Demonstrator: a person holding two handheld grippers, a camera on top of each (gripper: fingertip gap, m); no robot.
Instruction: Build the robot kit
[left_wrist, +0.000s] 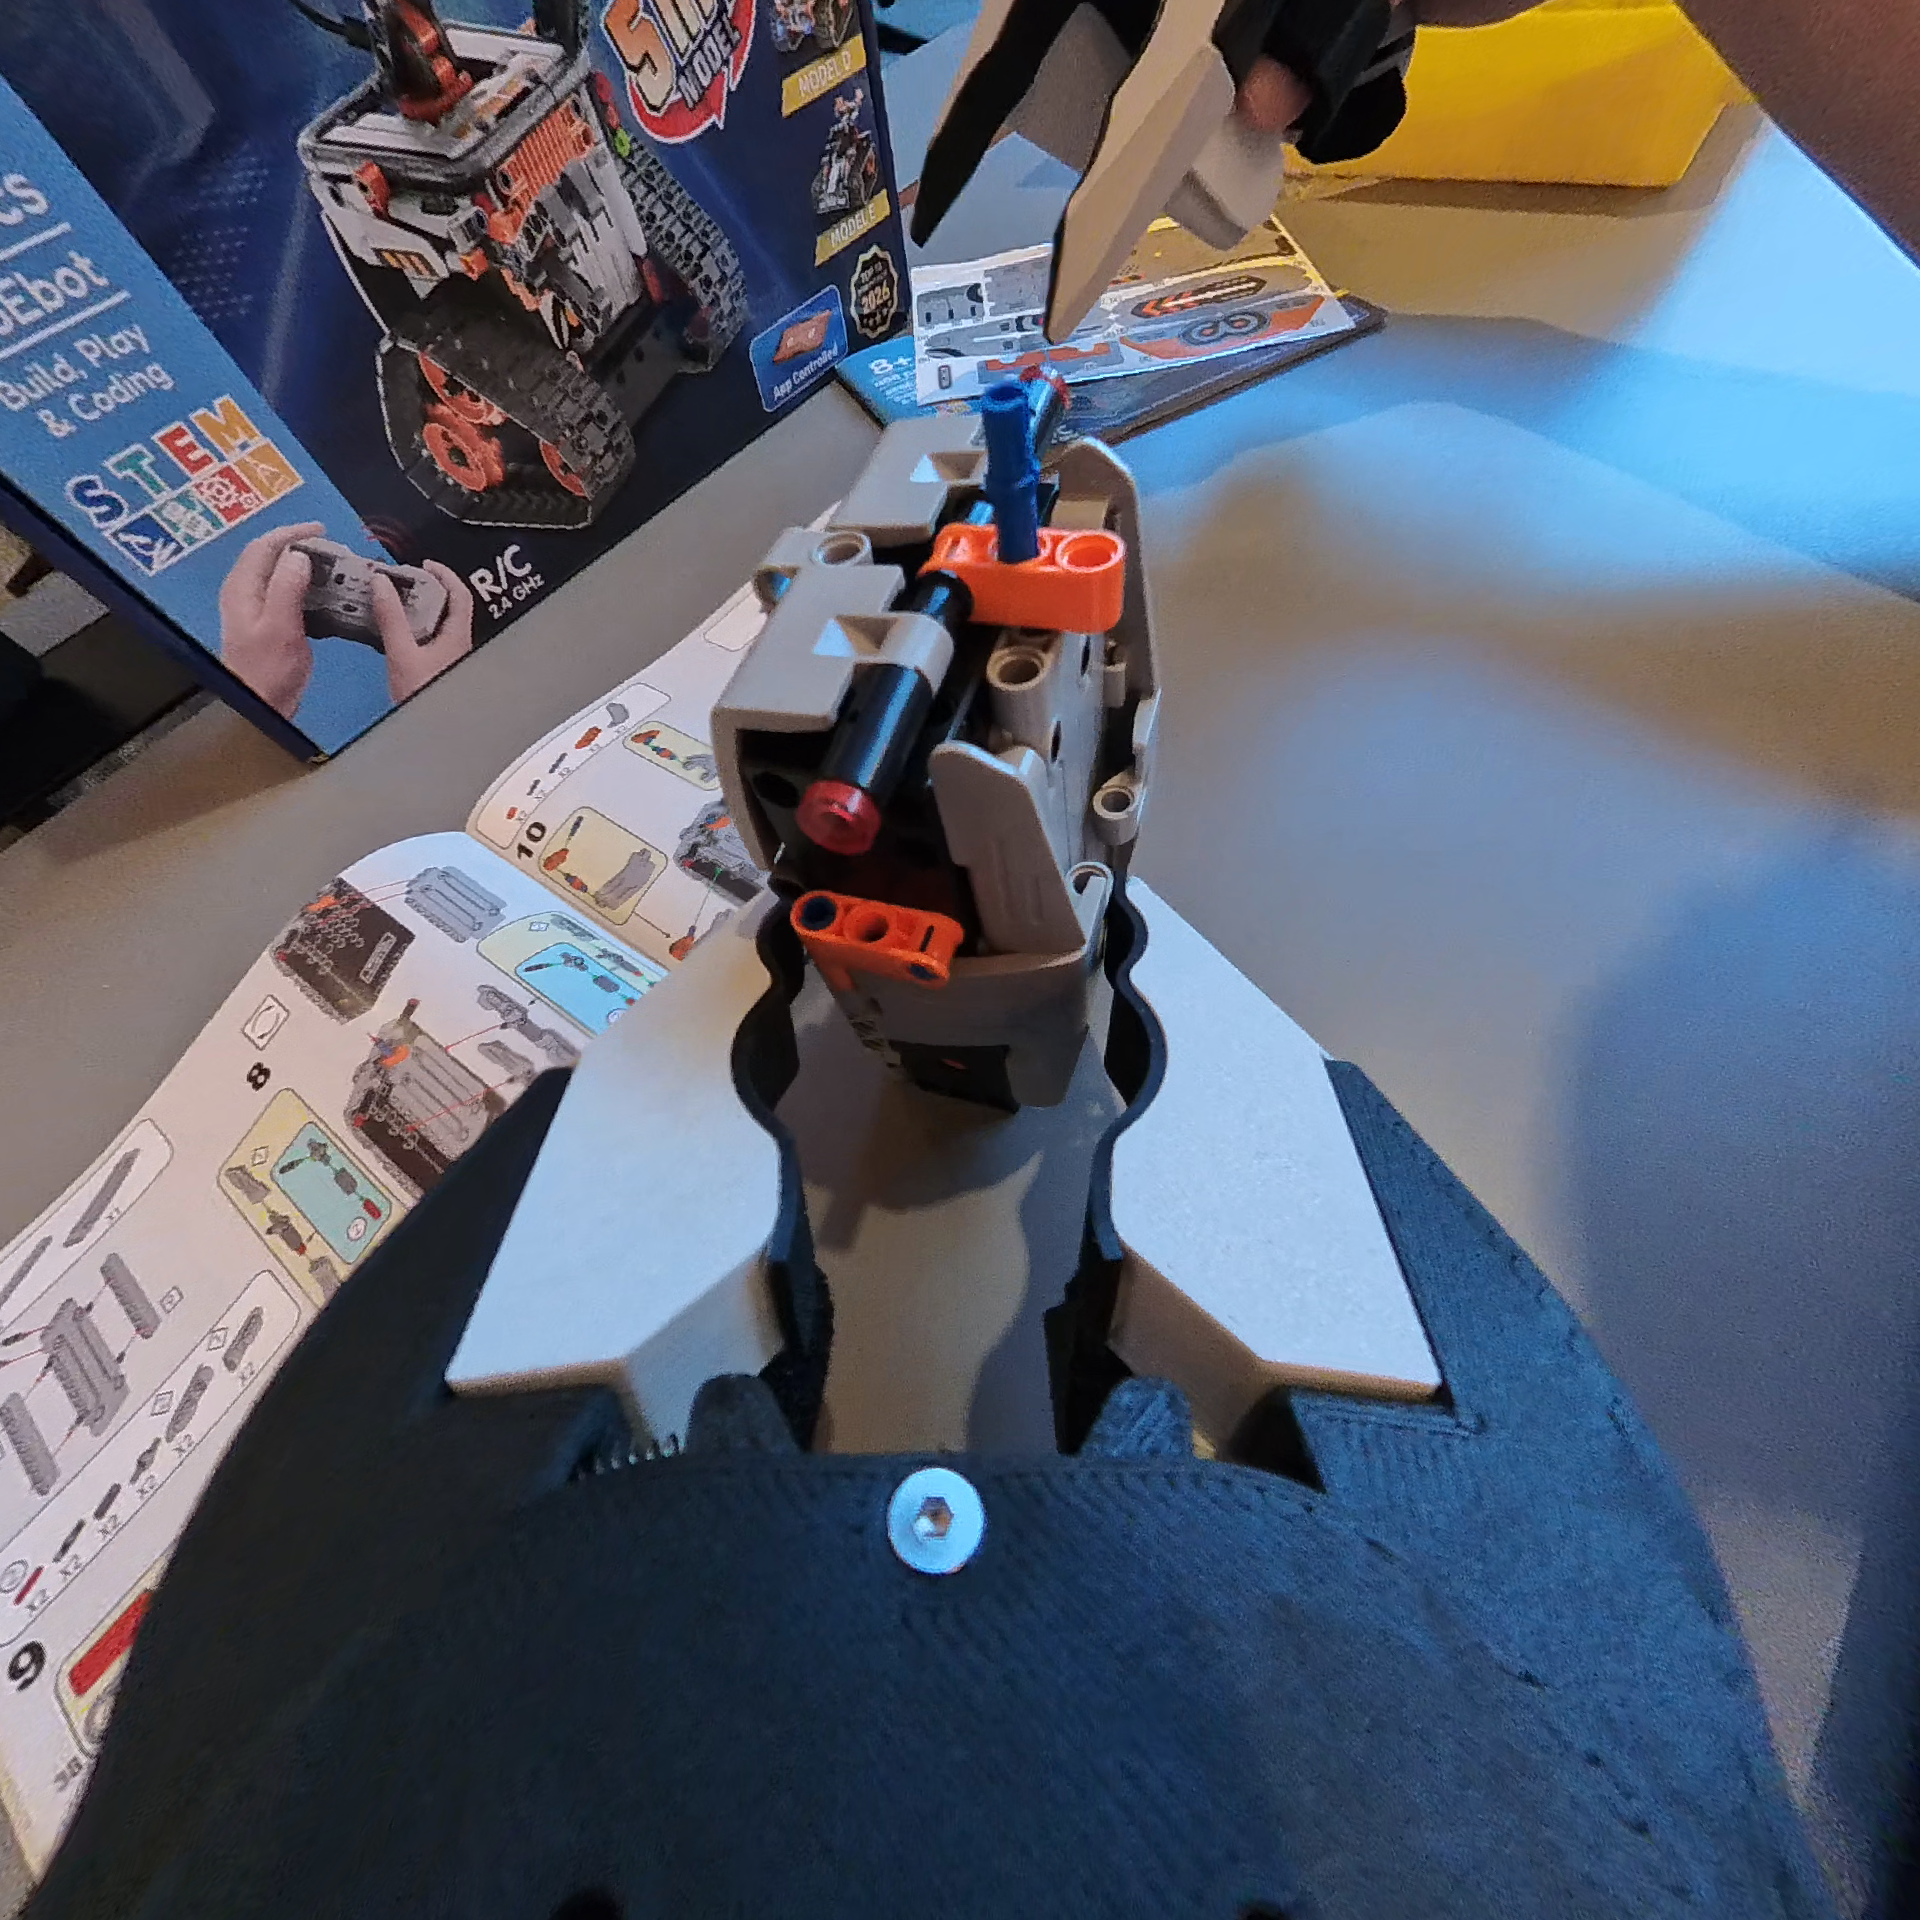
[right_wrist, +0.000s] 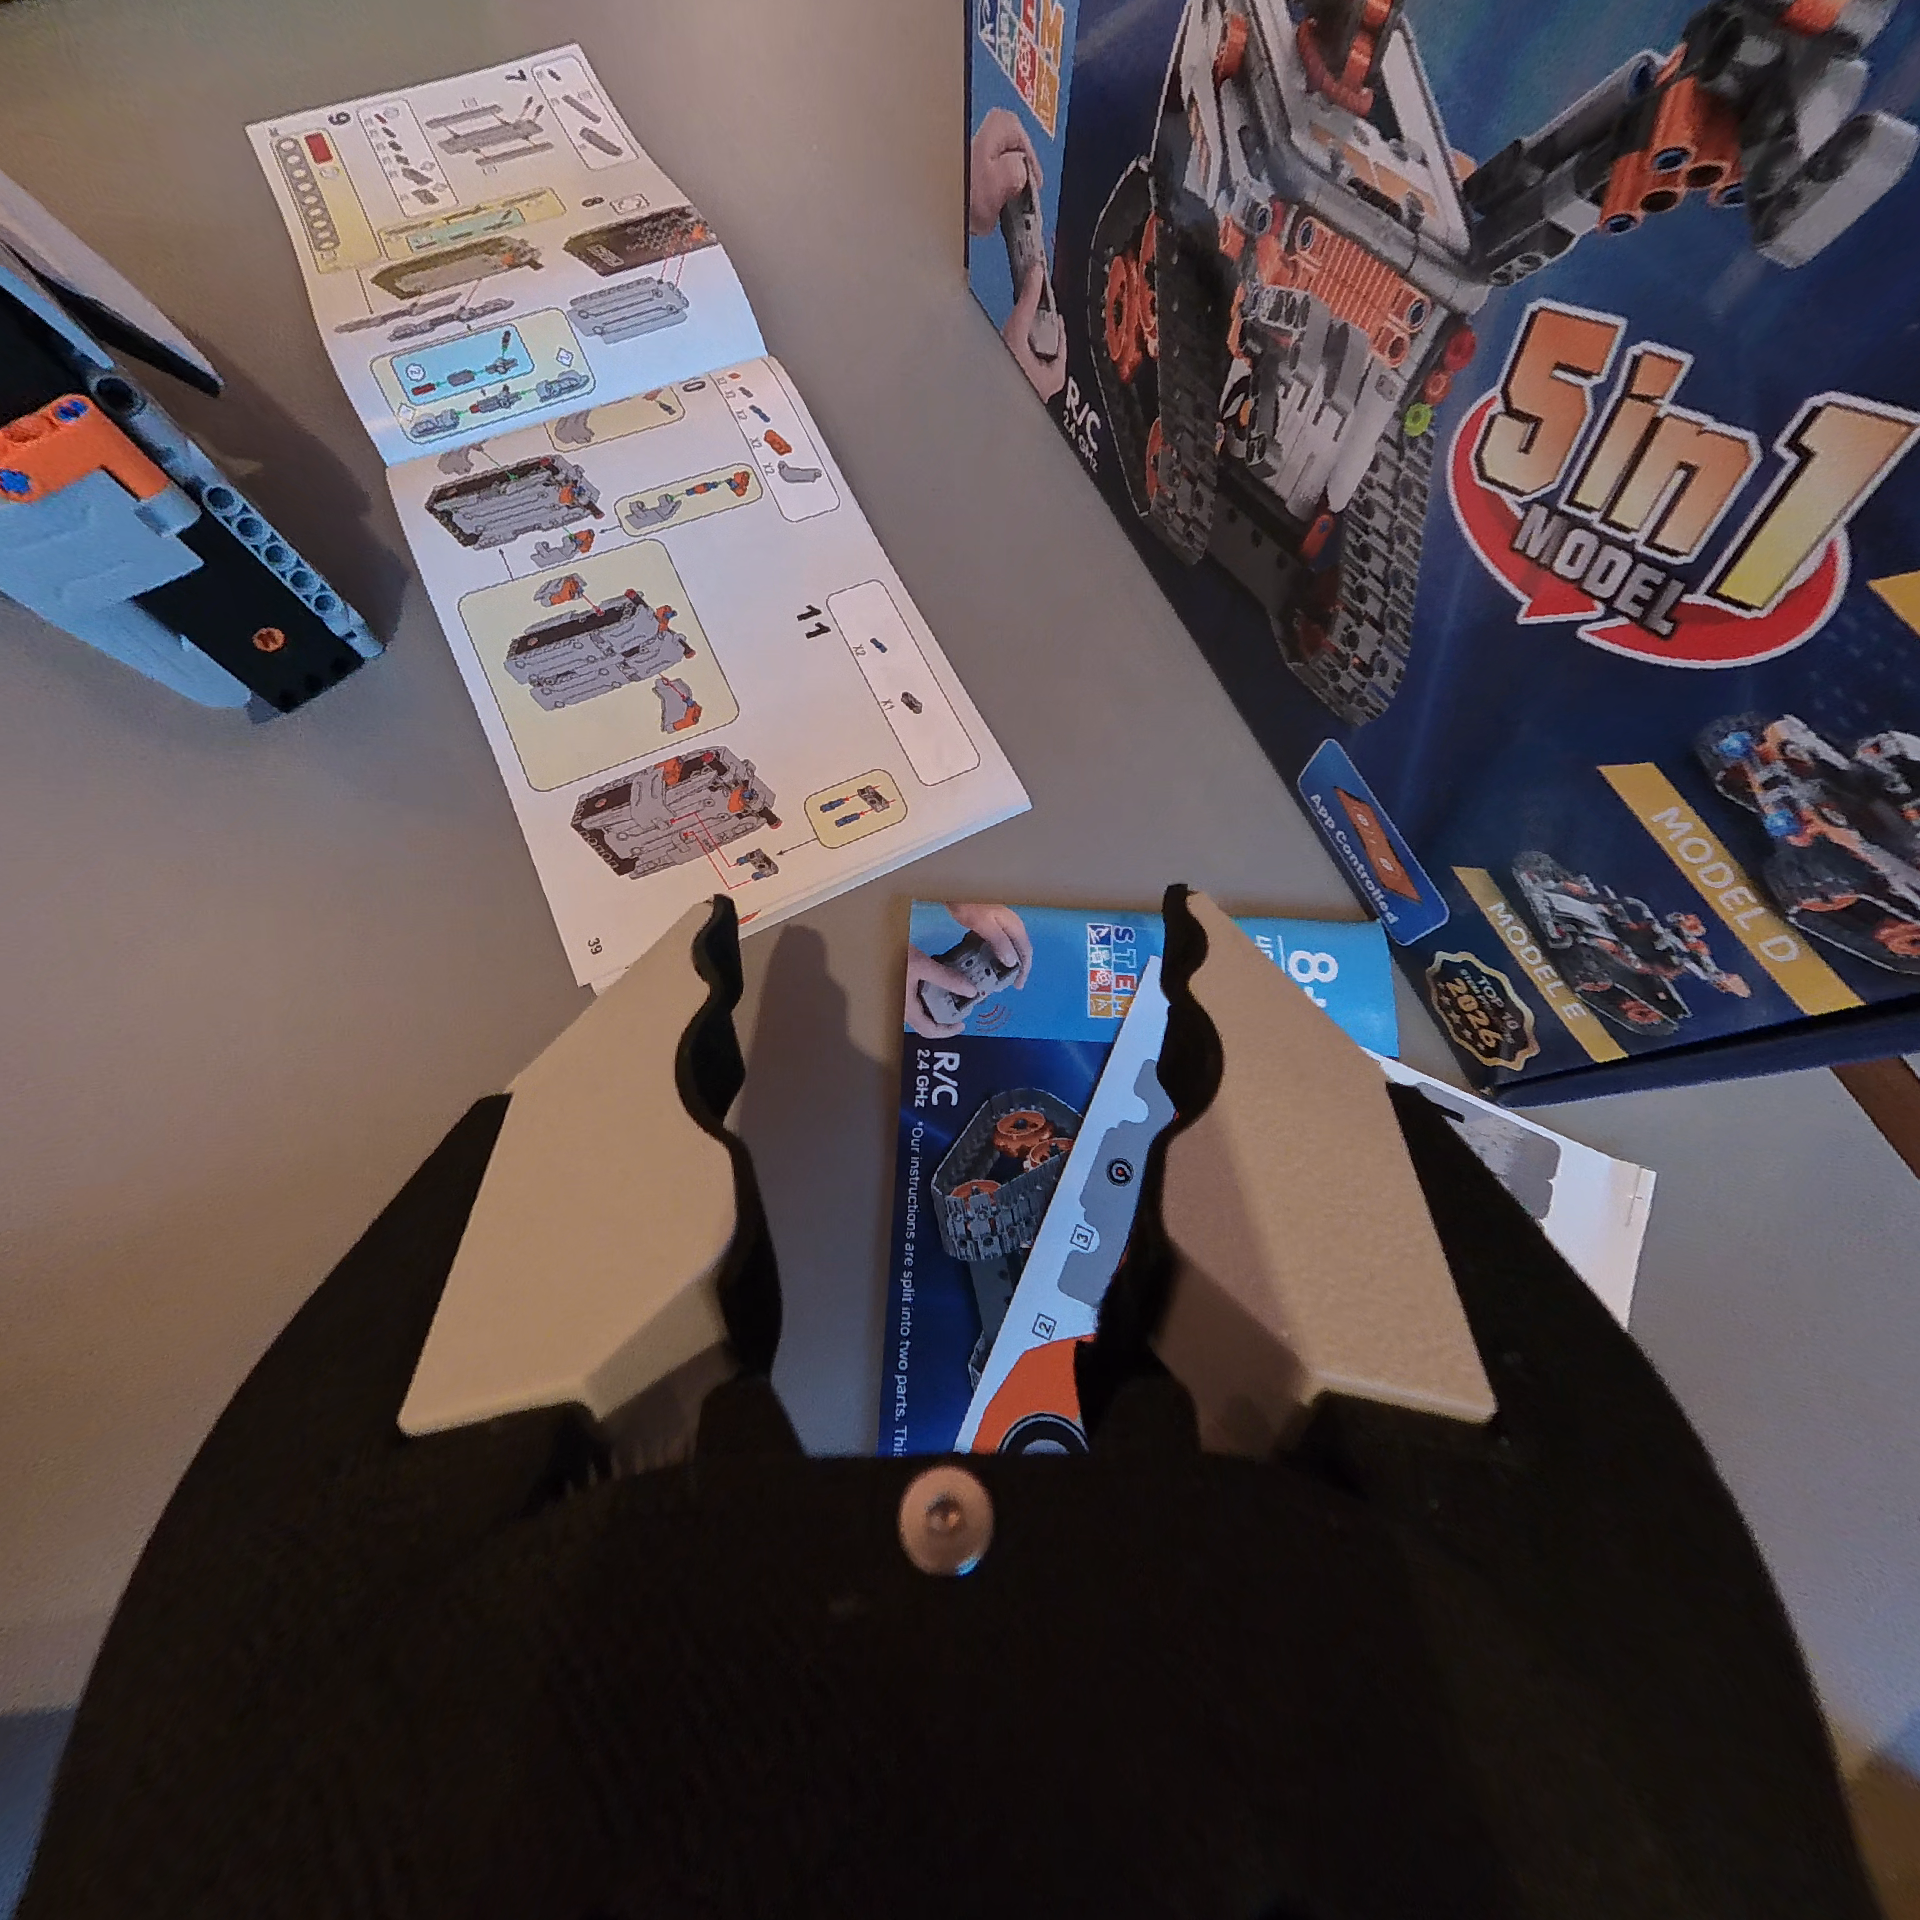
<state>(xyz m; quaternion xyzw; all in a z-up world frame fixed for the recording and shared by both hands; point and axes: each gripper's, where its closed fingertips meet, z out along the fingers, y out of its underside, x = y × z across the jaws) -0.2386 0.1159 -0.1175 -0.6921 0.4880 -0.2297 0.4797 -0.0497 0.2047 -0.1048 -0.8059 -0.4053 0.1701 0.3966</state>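
Left gripper clamped the grey-and-black brick model, upright above the table, studded, blue pin on top | Right gripper hovered empty, wavy-edged jaws apart, tilted down over a glossy booklet | Open manual flat beside; printed box standing behind.
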